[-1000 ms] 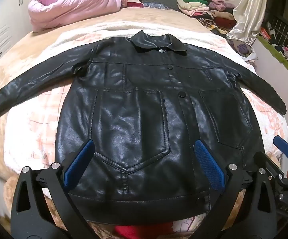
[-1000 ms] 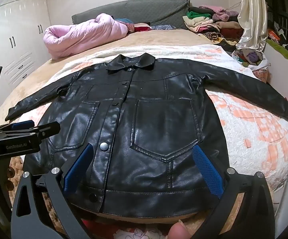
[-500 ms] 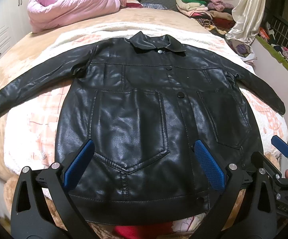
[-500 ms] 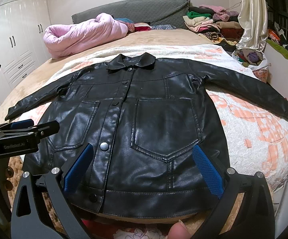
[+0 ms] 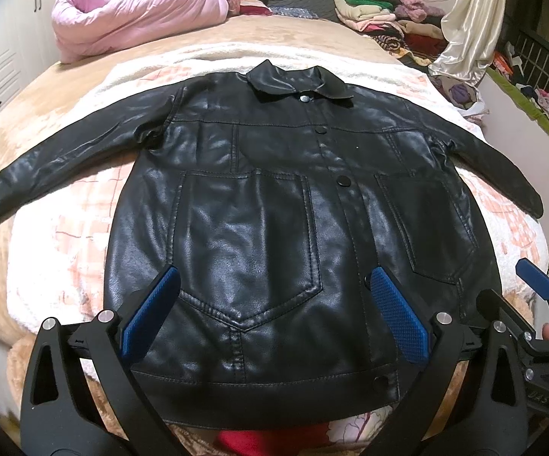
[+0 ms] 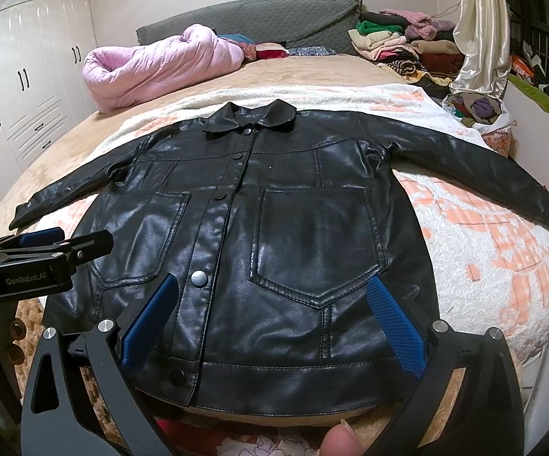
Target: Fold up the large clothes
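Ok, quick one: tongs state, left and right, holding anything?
Left tongs: open, empty, poised over the black jacket near its hem.
Right tongs: open, empty, also above the hem.

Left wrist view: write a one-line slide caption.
Open left gripper hovers above the hem of a black leather jacket spread flat.

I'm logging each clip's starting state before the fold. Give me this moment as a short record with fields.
garment: black leather jacket, front up, buttoned, lying flat
sleeves: both spread outward
collar: at the far end, hem nearest the cameras
surface: white-and-orange blanket on the bed
left gripper: open, holds nothing
right gripper: open, holds nothing
fold progress: none visible
background: pink quilt, stacked clothes
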Available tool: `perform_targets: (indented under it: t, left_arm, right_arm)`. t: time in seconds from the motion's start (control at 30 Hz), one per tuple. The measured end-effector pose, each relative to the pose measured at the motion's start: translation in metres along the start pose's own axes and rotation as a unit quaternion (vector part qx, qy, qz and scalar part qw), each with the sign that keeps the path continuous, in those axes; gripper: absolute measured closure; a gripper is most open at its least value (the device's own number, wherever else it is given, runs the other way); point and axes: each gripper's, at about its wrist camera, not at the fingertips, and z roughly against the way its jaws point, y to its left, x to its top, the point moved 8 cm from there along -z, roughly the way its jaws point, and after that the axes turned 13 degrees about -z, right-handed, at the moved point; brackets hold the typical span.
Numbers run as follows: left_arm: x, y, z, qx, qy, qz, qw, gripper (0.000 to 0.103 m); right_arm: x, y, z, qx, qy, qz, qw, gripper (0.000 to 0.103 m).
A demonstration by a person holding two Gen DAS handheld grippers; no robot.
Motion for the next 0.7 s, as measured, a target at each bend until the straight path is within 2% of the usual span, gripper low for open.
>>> perform_targets:
  t: [0.7]
  left_arm:
    - [-0.0007,0.0004,0.0013,0.0,-0.001,0.0,1.0,0.009]
  right_arm:
    - [0.0004,-0.0006,0.0007,-0.001,0.001,0.001,1.0,0.004]
